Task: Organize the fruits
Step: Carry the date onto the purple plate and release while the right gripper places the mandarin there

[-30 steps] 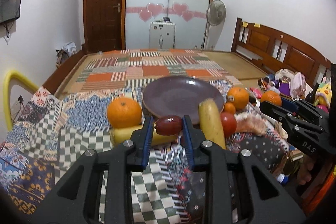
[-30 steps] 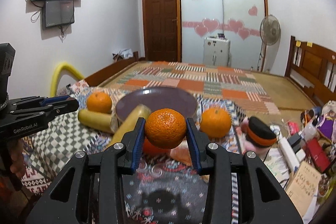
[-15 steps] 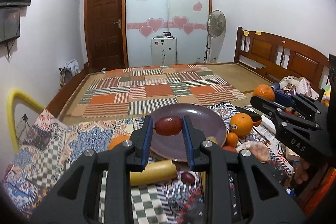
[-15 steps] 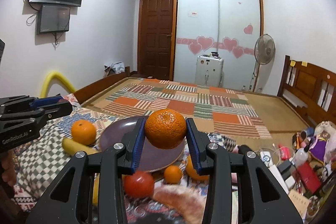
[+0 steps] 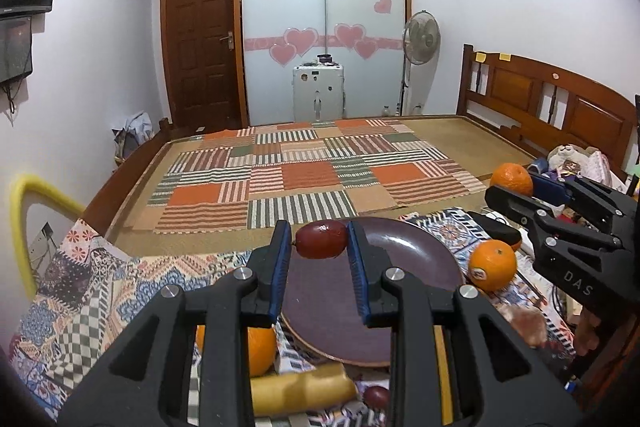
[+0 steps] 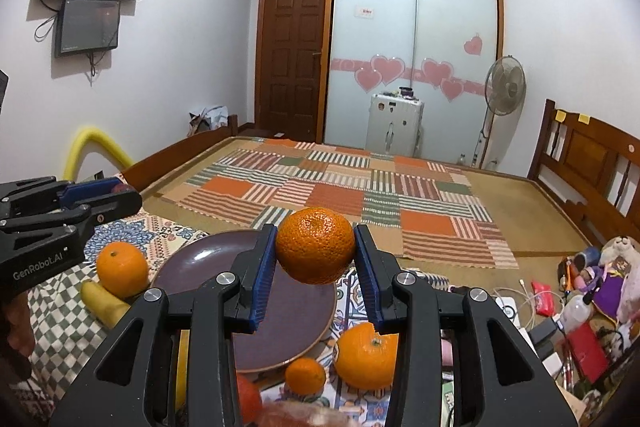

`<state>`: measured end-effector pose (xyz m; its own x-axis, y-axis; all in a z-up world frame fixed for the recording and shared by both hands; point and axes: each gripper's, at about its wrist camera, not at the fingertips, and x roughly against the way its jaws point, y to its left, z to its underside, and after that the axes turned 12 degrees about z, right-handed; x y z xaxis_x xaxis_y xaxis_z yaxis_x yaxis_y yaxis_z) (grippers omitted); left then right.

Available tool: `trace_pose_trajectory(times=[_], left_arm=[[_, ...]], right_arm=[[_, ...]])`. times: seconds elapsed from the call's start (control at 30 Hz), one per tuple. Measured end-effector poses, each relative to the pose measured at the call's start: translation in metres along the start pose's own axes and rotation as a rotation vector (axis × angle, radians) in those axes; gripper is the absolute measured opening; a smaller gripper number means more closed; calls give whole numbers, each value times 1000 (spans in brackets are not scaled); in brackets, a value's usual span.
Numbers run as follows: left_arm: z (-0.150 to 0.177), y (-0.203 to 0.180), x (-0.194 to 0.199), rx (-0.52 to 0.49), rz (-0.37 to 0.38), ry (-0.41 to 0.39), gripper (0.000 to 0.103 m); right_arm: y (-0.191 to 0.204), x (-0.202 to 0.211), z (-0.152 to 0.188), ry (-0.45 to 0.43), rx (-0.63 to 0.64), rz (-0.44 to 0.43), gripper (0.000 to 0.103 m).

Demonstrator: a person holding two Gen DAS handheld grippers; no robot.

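My left gripper point(image 5: 320, 247) is shut on a small dark red fruit point(image 5: 321, 244) and holds it above the near rim of the empty purple plate point(image 5: 420, 259). My right gripper point(image 6: 316, 251) is shut on a tangerine point(image 6: 315, 245) and holds it above the same plate point(image 6: 200, 259); it also shows in the left wrist view point(image 5: 516, 187). On the patterned cloth lie an orange point(image 5: 493, 265) right of the plate, another orange point(image 6: 122, 269) and a banana point(image 6: 102, 301) on the left, and a small tangerine point(image 6: 305, 375) in front.
A second banana point(image 5: 300, 387) and another dark red fruit point(image 5: 376, 397) lie under my left gripper. A red tomato point(image 6: 248, 399) sits at the front. Toys, bottles and cables point(image 6: 580, 291) clutter the right side. A patchwork mat point(image 5: 304, 175) covers the bed behind.
Both grippers have risen with their fruits and now look down on the plate from higher up. The table fruit has dropped lower in both views.
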<state>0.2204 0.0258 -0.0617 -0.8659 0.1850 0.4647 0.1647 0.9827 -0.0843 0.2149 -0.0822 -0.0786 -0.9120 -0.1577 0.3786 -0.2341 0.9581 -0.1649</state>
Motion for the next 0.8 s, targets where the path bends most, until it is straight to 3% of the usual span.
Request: trace_pose_trajectory(times=[0.33, 0.8], left_arm=[[-10, 18, -35, 7, -3, 51, 28], [-3, 35, -88, 31, 56, 249, 28]], right_arm=[[7, -25, -7, 50, 35, -19, 35], [20, -70, -1, 255, 119, -101, 35]])
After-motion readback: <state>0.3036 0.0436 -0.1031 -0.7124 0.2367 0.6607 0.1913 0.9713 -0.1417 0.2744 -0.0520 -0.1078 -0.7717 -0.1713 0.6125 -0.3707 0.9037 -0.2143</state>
